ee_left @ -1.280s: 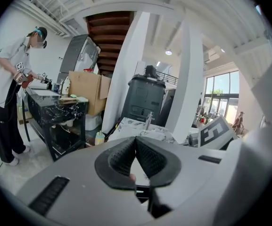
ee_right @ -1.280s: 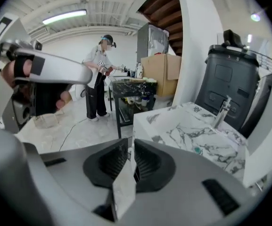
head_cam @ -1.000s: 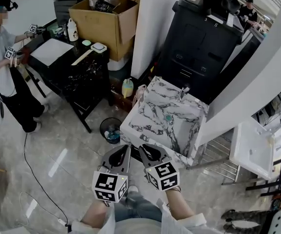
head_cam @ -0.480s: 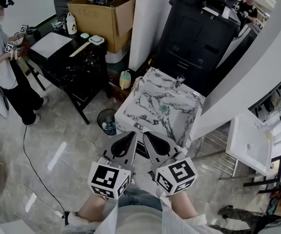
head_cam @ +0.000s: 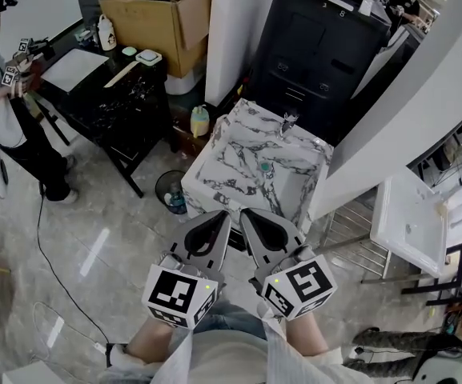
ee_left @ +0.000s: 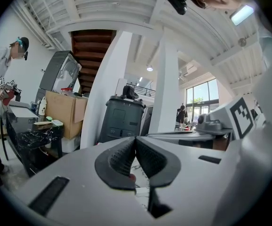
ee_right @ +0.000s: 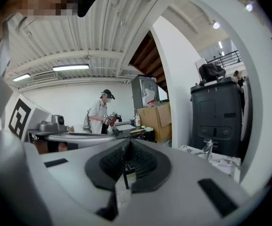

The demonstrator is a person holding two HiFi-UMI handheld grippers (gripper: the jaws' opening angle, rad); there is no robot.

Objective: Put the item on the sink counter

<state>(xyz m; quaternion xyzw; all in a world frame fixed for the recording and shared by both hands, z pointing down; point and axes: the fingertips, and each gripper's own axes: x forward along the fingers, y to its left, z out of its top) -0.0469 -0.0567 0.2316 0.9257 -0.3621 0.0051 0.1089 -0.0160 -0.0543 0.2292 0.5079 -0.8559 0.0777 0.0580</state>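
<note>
The left gripper (ee_left: 136,138) and right gripper (ee_right: 127,141) hold nothing, jaws together, the right's just shut. Beyond them, a green speck (head_cam: 263,166) lies in the marble sink (head_cam: 206,170), perhaps a plug.

sink counter (head_cam: 221,163) ahead; bin (head_cam: 170,192) left of it; cabinet (head_cam: 327,50) behind; table (head_cam: 106,102) further left.

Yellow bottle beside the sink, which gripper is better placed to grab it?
Left, probably. The yellow bottle stands low, left of the sink, nearer the left gripper; the right gripper would have to cross over. Both are shut and empty.
</note>
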